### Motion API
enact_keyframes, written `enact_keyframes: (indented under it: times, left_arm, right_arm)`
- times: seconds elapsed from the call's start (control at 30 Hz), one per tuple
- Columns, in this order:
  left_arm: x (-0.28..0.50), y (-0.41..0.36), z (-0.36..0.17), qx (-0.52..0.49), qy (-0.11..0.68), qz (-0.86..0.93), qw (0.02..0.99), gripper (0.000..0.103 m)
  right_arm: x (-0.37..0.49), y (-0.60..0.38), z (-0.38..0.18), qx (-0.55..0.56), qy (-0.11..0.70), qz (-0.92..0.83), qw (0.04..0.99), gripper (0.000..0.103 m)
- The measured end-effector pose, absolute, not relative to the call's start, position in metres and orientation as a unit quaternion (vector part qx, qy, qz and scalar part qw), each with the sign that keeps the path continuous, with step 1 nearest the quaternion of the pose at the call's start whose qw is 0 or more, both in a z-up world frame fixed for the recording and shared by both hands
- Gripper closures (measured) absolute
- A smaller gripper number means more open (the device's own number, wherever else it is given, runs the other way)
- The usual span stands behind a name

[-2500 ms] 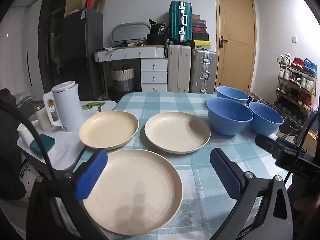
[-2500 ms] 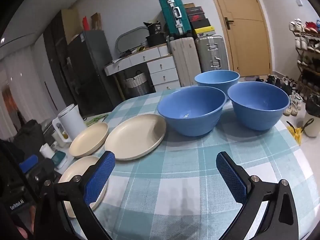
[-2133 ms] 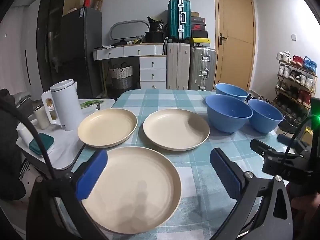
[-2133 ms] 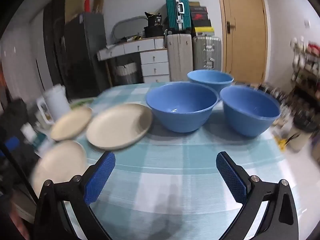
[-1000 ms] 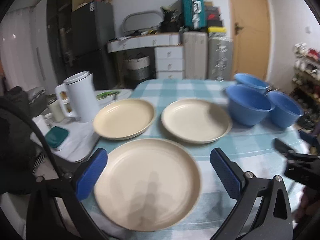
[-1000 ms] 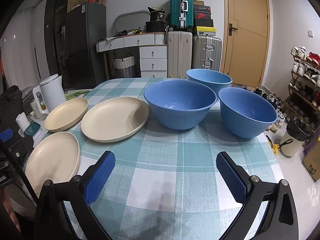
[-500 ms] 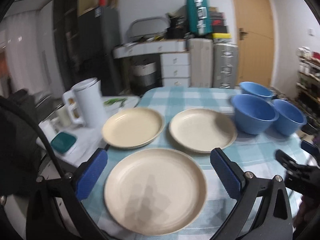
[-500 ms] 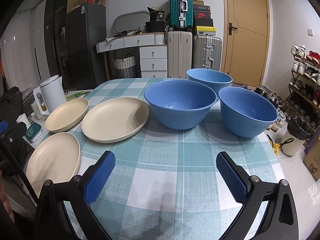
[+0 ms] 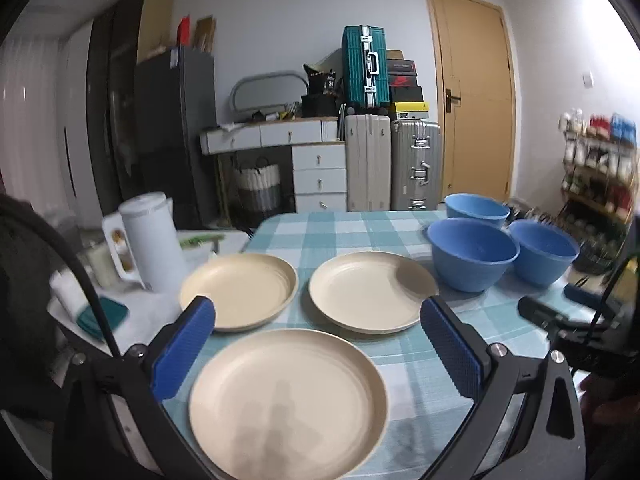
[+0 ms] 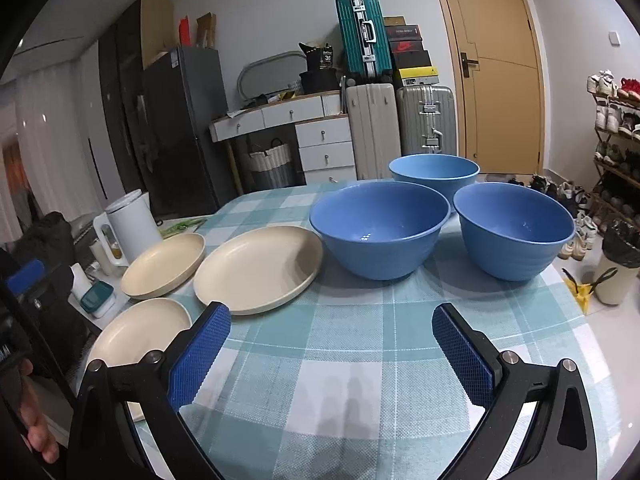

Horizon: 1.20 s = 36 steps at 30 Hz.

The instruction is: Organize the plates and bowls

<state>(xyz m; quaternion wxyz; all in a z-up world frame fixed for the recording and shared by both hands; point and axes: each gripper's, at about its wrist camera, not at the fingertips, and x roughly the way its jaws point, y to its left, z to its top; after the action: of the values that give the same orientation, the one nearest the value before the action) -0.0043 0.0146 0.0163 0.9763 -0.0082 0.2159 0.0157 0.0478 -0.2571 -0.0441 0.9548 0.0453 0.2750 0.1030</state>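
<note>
Cream plates [image 9: 288, 396] and blue bowls [image 10: 380, 232] lie beyond both spread claws [image 9: 316, 348] [image 10: 332, 348]; white kettle [image 9: 150, 240] beside

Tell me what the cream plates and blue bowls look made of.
The three cream round plates, e.g. the nearest, look like matte plastic or wheat-straw composite: dull, even colour, soft shadows, no glaze shine. The three blue round bowls, e.g. the middle one, look like smooth plastic with a slight sheen: small highlights inside. Neither material is certain from looks.
</note>
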Motion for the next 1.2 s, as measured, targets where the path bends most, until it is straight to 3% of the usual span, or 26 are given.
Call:
enact_keyframes:
  times: [0.3, 0.6, 0.97, 1.2]
  left_arm:
    - [-0.002, 0.023, 0.012, -0.034, 0.231, 0.024, 0.972, 0.000]
    - [0.001, 0.022, 0.010, -0.029, 0.238, 0.037, 0.970, 0.000]
    - [-0.002, 0.027, 0.015, -0.030, 0.252, 0.041, 0.966, 0.000]
    - [-0.020, 0.028, 0.031, -0.019, 0.238, 0.053, 0.970, 0.000]
  right_arm:
    - [0.055, -0.243, -0.046, -0.014, 0.320, 0.075, 0.944, 0.000]
    - [0.053, -0.239, -0.045, 0.012, 0.330, 0.135, 0.934, 0.000]
    - [0.047, -0.229, -0.038, -0.003, 0.312, 0.107, 0.944, 0.000]
    - [0.034, -0.233, -0.020, 0.048, 0.295, 0.149, 0.943, 0.000]
